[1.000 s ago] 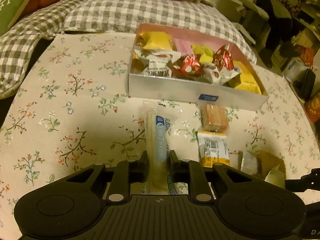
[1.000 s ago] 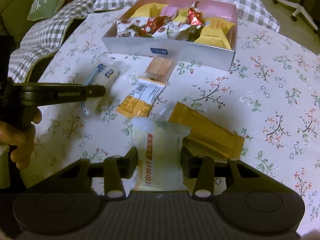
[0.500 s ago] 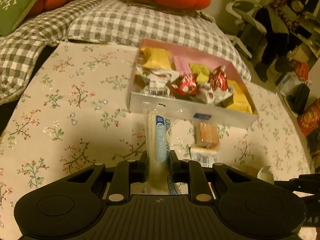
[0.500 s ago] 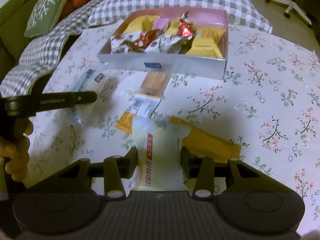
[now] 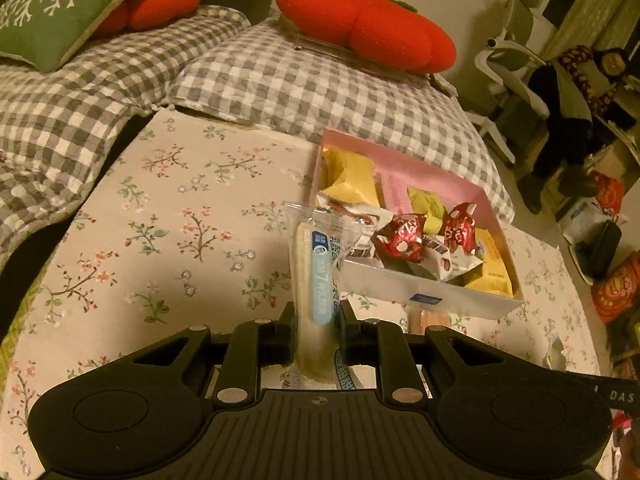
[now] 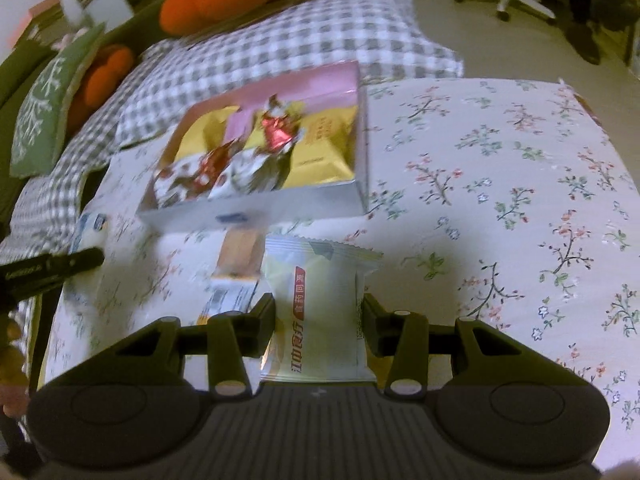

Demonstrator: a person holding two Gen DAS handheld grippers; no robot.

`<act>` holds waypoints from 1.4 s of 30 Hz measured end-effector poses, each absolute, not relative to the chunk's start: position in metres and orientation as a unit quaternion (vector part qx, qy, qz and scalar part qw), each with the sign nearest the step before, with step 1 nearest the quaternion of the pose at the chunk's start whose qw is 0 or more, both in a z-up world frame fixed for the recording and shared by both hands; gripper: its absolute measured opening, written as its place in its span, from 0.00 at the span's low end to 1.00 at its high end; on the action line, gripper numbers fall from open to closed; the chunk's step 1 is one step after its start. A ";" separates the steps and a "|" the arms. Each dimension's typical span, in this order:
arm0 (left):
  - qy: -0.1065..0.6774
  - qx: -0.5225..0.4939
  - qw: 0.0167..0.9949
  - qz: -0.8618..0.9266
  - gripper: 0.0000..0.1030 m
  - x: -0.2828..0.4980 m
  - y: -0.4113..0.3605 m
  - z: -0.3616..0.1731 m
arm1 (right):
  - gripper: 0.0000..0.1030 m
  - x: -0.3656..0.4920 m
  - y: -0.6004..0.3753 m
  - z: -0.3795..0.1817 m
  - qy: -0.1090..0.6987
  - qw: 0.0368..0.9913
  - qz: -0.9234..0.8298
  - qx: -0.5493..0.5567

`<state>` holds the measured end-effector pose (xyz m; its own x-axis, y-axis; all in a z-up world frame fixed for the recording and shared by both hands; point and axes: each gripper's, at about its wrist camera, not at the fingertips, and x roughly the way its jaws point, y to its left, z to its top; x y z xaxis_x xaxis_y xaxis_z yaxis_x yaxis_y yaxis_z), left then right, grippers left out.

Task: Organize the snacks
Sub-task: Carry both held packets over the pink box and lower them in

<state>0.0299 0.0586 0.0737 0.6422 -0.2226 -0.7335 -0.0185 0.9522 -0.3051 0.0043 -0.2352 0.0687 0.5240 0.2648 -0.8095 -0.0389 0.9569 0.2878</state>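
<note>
The floral tablecloth (image 5: 168, 240), a soft matte print, fills the middle of both views. On it, at centre right of the left wrist view, sits the shallow rectangular box (image 5: 432, 294) with a pink inside and pale glossy walls. It already holds a heap of crinkly foil and plastic packets, yellow pillow shapes and red-and-white twists, so the sorting looks well advanced. Still outside it are a small orange biscuit pack (image 6: 240, 250) and a yellow-and-white packet (image 6: 232, 298), both lying just below the box at centre left of the right wrist view. The right gripper (image 6: 319, 316) is clamped on a pale, puffy, crimped-edge pouch (image 6: 320, 304); the left gripper (image 5: 318, 330) pinches a slim clear-wrapped stick (image 5: 318, 276) with a blue label, at lower centre.
</note>
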 end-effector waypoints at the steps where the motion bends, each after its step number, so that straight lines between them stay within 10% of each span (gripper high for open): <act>1: 0.419 -0.144 0.895 -0.059 0.17 0.031 0.058 0.074 | 0.40 0.006 -0.235 0.069 0.477 0.866 0.087 0.119; 42: 0.397 -0.169 0.889 -0.152 0.17 0.172 -0.009 0.082 | 0.40 0.141 -0.227 0.086 0.396 0.903 0.057 0.156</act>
